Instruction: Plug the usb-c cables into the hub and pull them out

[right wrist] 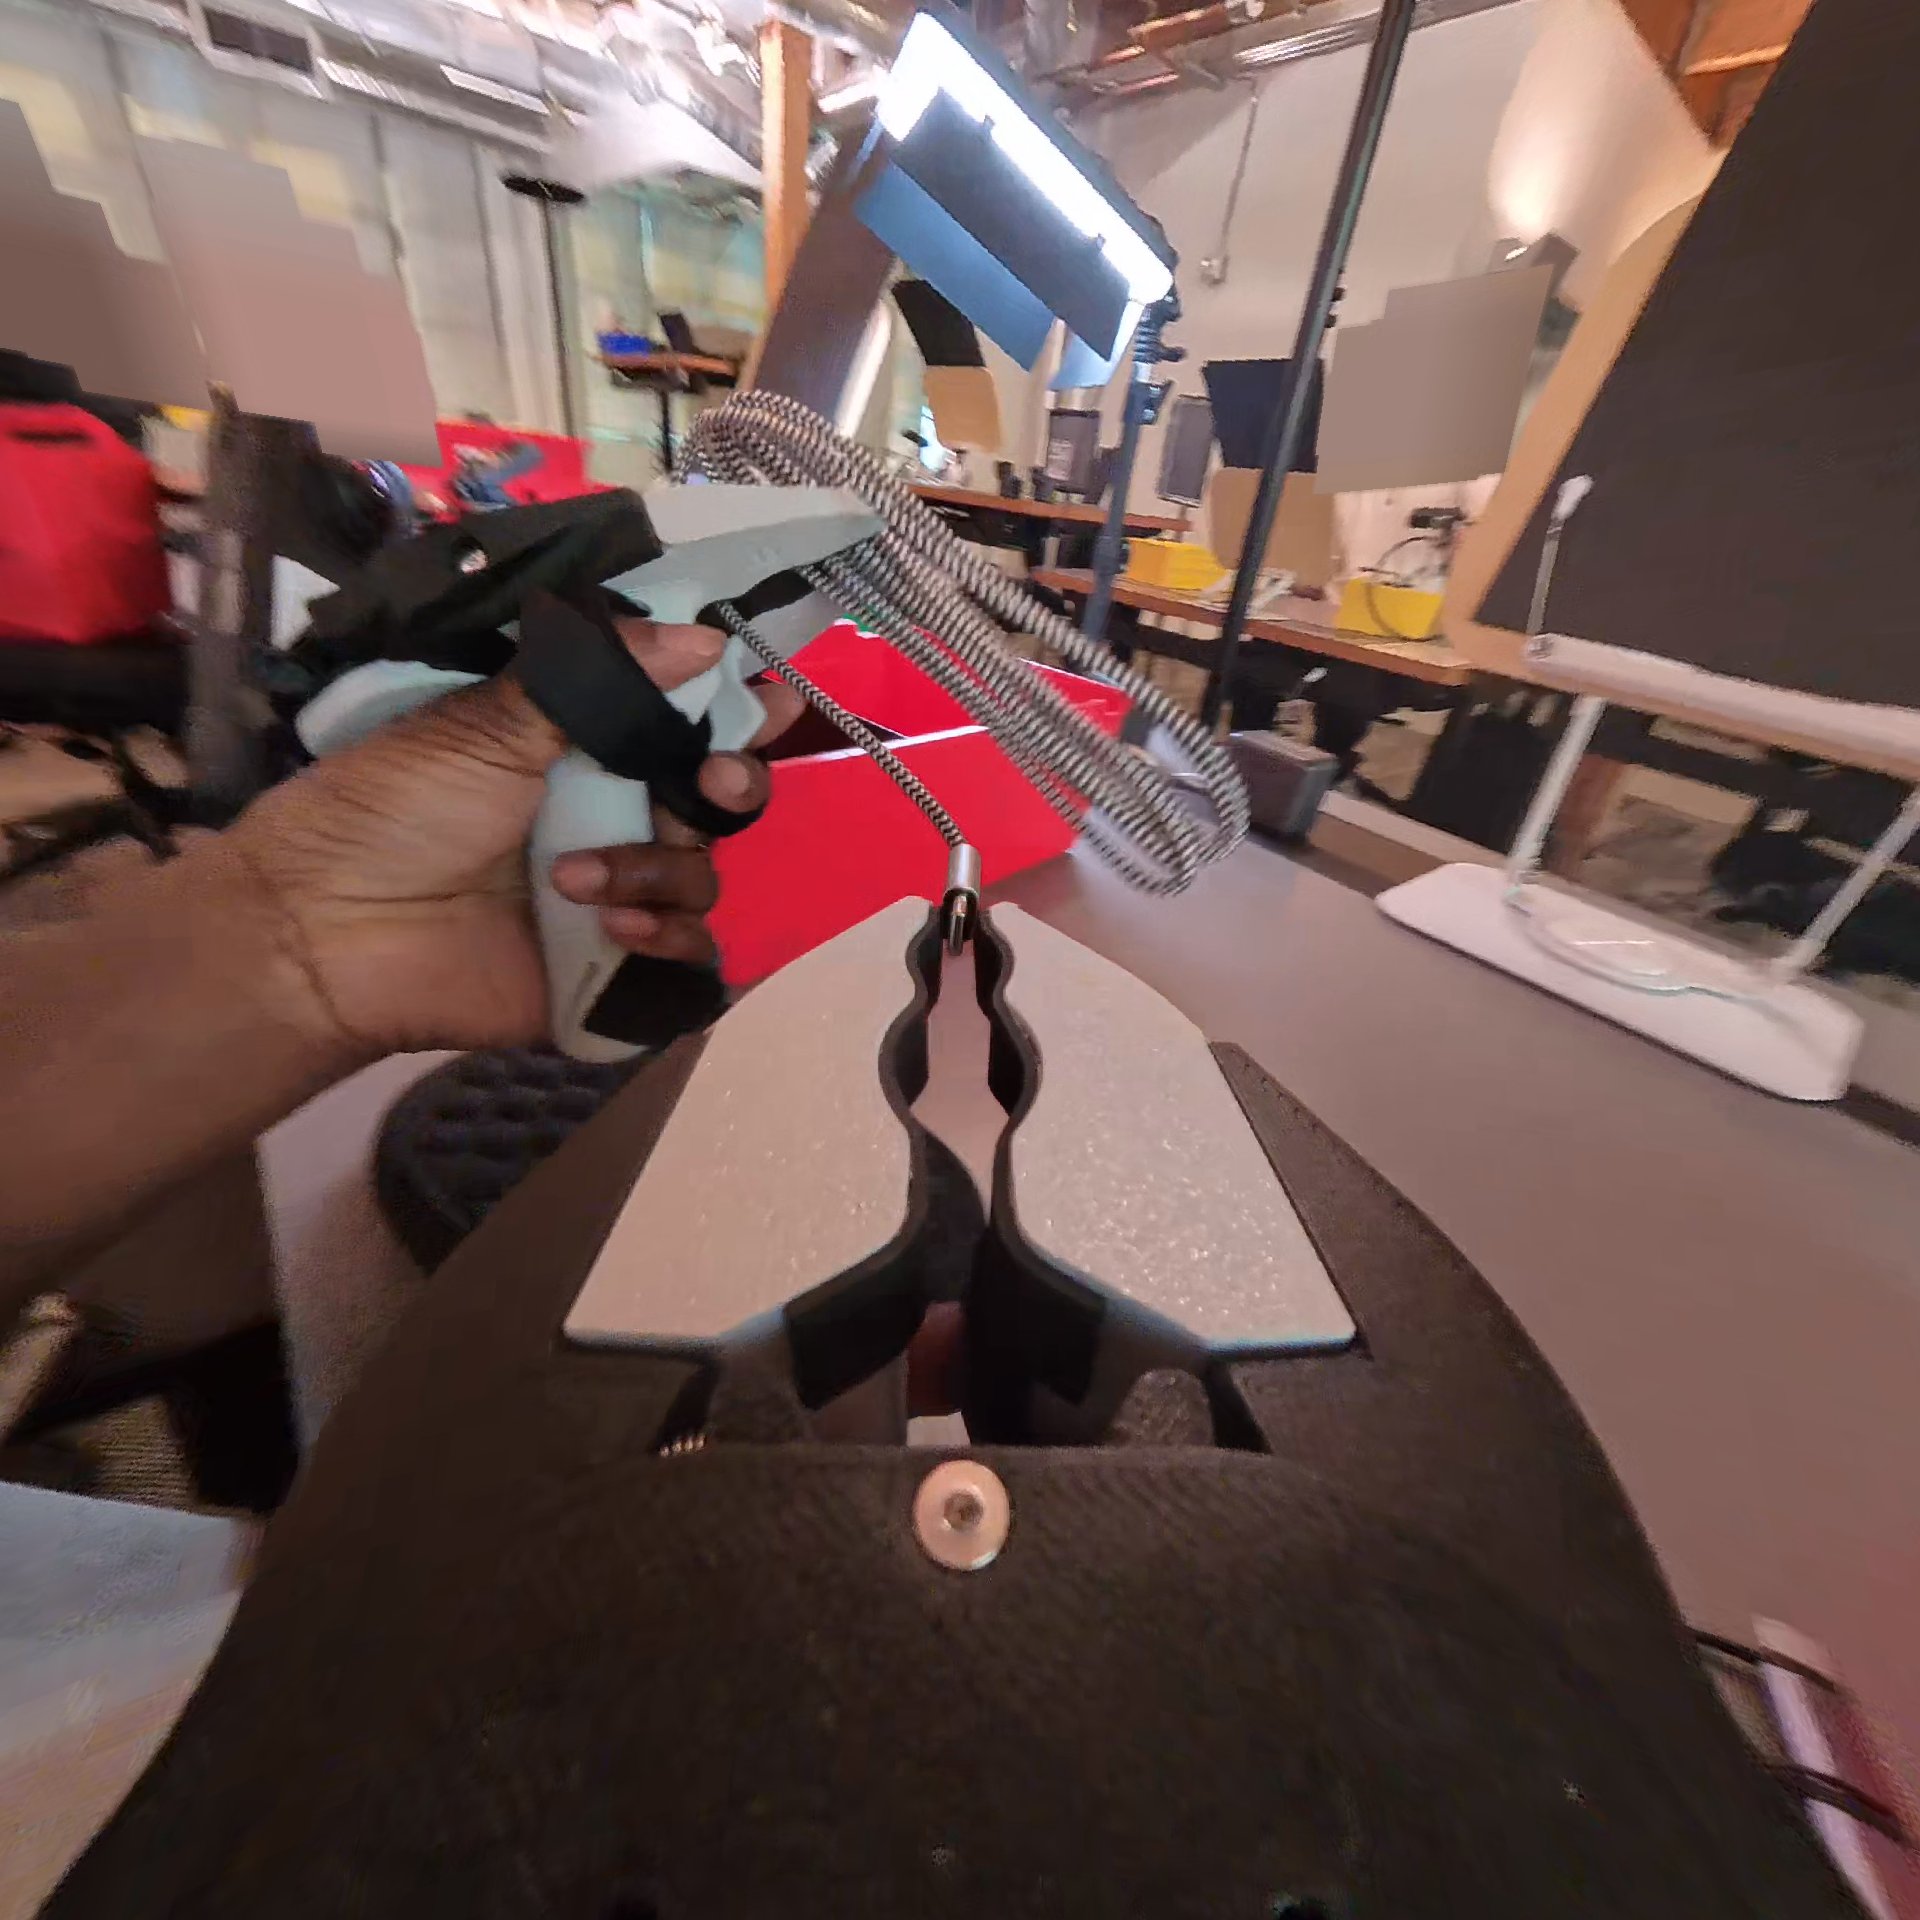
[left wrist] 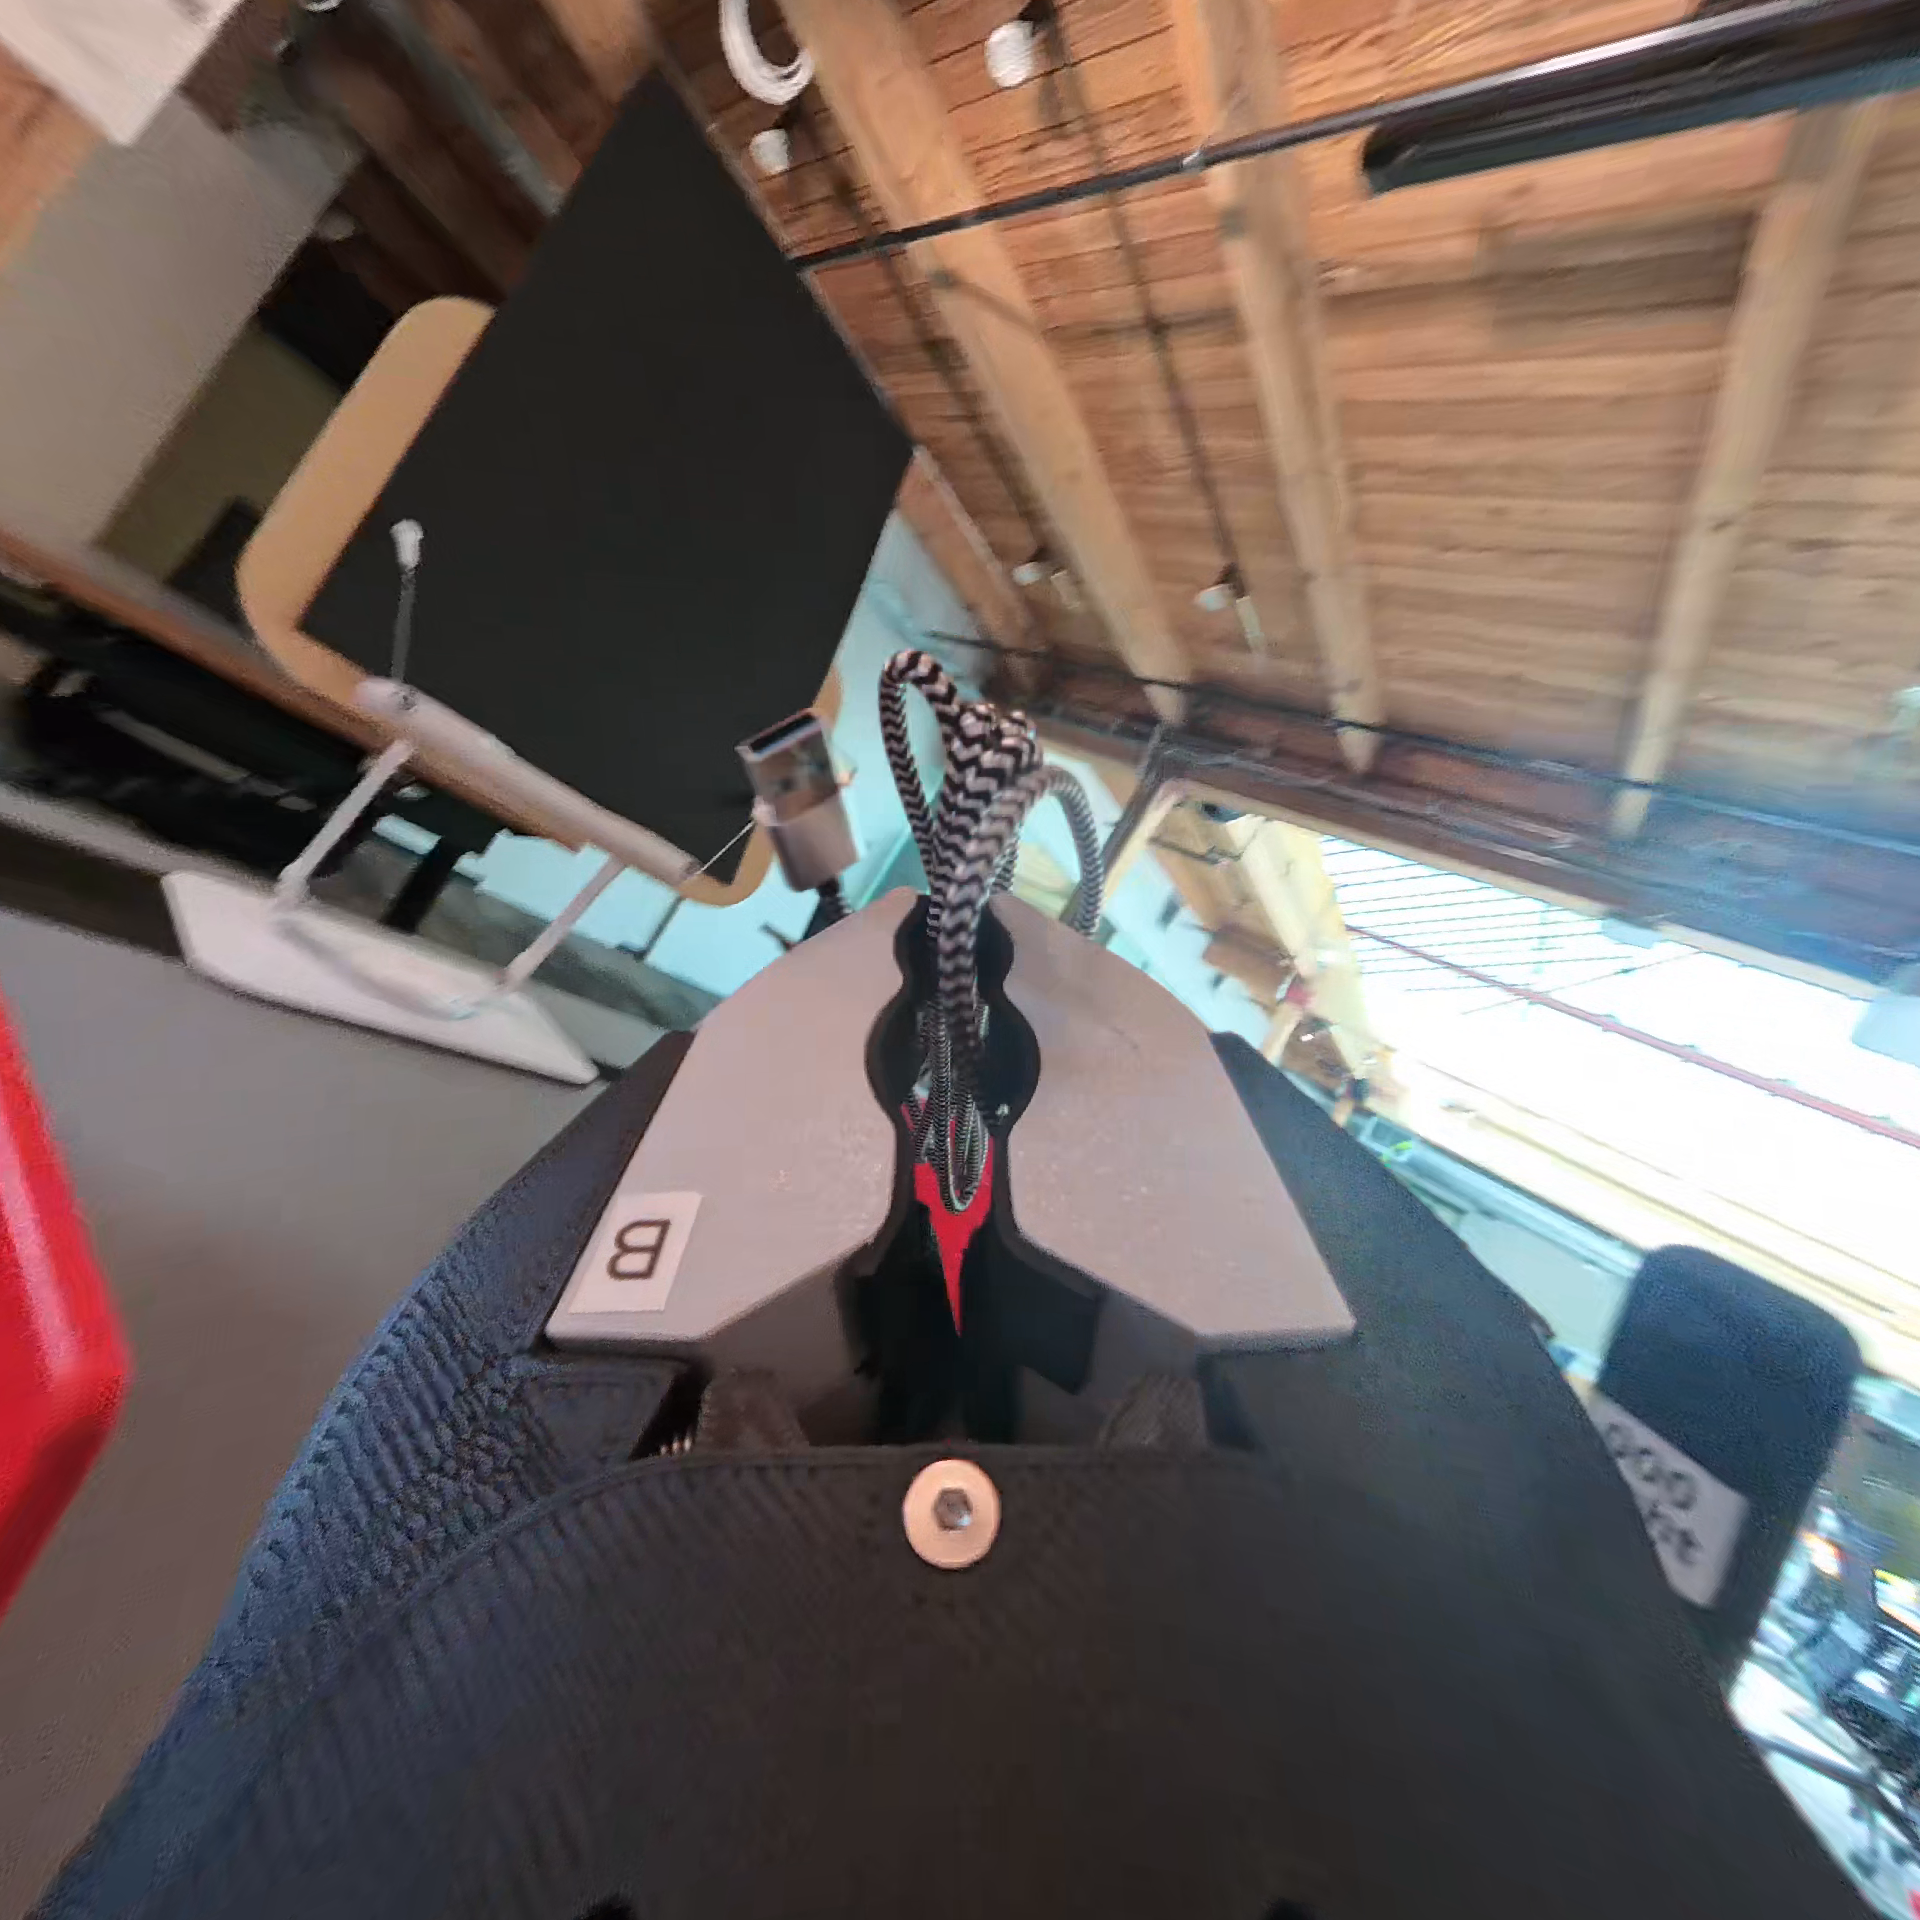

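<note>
My left gripper (left wrist: 951, 909) is shut on a bundle of black-and-white braided cable (left wrist: 961, 790) and points up toward the ceiling. A silver USB-A plug (left wrist: 795, 800) sticks out beside the bundle. In the right wrist view, a hand (right wrist: 416, 862) holds that left gripper (right wrist: 831, 540) up at the left, with the coiled cable (right wrist: 997, 665) hanging from it. One strand runs down to a silver USB-C plug (right wrist: 961, 894). My right gripper (right wrist: 958, 925) is shut on that plug at its fingertips. No hub is in view.
A red box (right wrist: 883, 821) stands on the grey table (right wrist: 1455, 1143) behind the plug, and shows at the left edge of the left wrist view (left wrist: 42, 1299). A white stand (right wrist: 1621, 966) and a black panel (right wrist: 1766, 364) are at the right. A black mesh item (right wrist: 468, 1132) lies near left. The gap from one gripper's tips to the other's is roughly 11 cm.
</note>
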A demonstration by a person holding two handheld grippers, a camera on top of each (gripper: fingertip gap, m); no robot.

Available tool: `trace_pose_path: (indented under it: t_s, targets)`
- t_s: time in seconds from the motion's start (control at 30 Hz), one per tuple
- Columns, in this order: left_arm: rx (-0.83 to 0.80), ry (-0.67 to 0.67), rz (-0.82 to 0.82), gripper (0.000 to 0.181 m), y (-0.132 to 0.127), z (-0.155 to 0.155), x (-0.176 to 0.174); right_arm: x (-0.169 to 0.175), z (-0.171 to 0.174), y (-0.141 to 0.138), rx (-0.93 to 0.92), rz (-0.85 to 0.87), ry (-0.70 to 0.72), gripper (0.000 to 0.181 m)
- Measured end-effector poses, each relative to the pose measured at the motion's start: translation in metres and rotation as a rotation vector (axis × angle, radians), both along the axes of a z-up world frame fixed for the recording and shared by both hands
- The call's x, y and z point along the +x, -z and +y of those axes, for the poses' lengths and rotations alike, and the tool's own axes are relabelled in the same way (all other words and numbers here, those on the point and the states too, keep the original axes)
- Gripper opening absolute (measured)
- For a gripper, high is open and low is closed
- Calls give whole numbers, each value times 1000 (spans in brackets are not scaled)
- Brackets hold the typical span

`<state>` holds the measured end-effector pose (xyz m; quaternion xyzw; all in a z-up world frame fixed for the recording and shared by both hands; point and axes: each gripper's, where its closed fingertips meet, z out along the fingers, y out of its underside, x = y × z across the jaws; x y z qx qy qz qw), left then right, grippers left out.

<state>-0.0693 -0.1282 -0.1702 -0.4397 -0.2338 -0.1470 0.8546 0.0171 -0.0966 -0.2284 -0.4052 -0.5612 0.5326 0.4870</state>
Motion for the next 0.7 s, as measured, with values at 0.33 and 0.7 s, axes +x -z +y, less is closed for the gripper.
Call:
trace_pose_path:
  t_s: [0.33,0.7]
  targets:
    - [-412,231,-21,73,65,25,4,4,41,2,87,-23,132,5]
    - [-1131,138,574,77,106,1,23,13,69,-2,3,-38,147,5]
